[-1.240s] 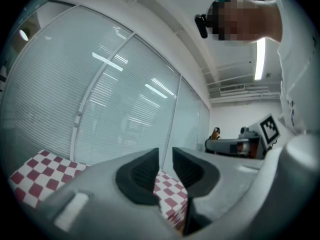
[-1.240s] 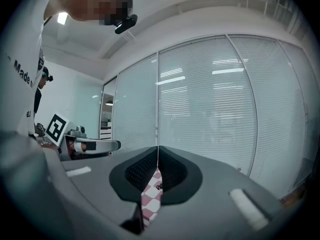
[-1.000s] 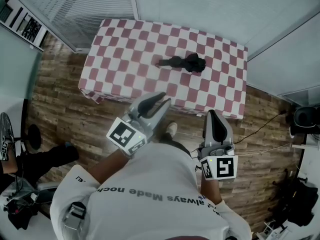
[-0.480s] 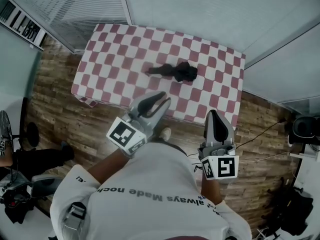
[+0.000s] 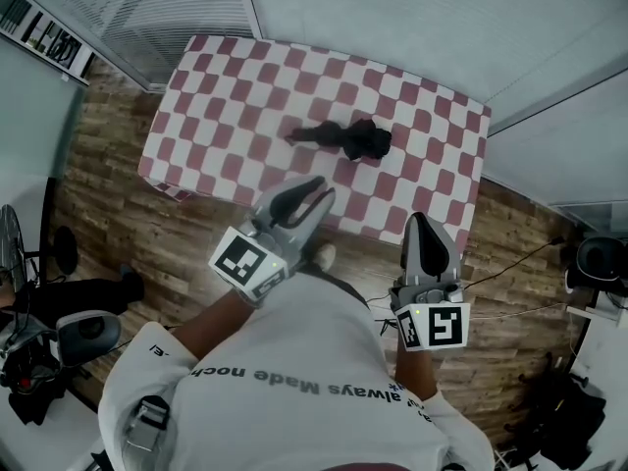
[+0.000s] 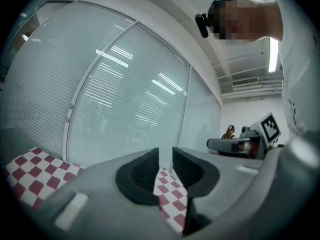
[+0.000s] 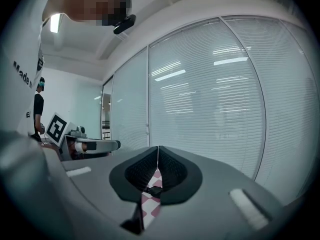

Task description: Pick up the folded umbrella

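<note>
The folded black umbrella [image 5: 345,138] lies near the middle of the table with a red-and-white checked cloth [image 5: 226,86]. Both grippers are held level in front of the table's near edge, well short of the umbrella. My left gripper [image 5: 322,188] overlaps the near edge of the cloth. Its jaws stand a narrow gap apart with nothing between them, and checked cloth [image 6: 167,189] shows through the gap of the left gripper [image 6: 165,156]. My right gripper [image 5: 420,218] is to the right, over the floor by the table edge. The right gripper [image 7: 158,151] is shut and empty.
Glass walls with blinds [image 5: 392,8] close in the far side and right end of the table. Wood floor [image 5: 108,214] surrounds it. A fan [image 5: 12,253] and a stool [image 5: 88,330] stand at left, with cables [image 5: 520,253] and dark bags [image 5: 579,410] at right.
Both grippers and the head view have moved toward the table; its near edge now lies under the left gripper's tips. The umbrella has not moved on the cloth, and neither jaw state has changed.
</note>
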A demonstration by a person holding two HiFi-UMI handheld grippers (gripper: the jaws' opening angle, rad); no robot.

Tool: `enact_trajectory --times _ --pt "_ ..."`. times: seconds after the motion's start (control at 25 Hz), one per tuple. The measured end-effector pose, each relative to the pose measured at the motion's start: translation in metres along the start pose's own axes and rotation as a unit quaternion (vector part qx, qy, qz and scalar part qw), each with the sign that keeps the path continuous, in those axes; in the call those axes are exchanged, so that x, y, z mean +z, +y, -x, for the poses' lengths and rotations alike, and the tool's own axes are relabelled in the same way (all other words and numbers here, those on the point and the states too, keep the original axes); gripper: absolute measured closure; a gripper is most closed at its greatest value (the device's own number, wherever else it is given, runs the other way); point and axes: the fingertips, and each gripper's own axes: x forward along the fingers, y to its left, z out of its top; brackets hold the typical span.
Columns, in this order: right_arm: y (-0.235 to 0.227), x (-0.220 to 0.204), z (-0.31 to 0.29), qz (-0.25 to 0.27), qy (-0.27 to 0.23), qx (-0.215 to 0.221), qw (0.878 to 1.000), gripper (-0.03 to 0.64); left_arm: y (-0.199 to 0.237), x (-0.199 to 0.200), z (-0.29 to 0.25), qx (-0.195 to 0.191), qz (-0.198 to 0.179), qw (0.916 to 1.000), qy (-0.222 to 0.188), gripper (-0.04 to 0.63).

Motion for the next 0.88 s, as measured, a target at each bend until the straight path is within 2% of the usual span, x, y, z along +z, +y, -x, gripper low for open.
enact_trajectory --times 0.36,0.88 --pt "0.004 0.005 -0.044 0.001 0.003 0.003 1.000 0.614 0.041 0.007 -0.008 0.003 0.007 1.0000 -0.001 0.509" --pt "0.008 0.036 -0.134 0.019 -0.013 -0.009 1.000 0.614 0.127 0.045 -0.035 -0.015 -0.005 0.9997 -0.018 0.509"
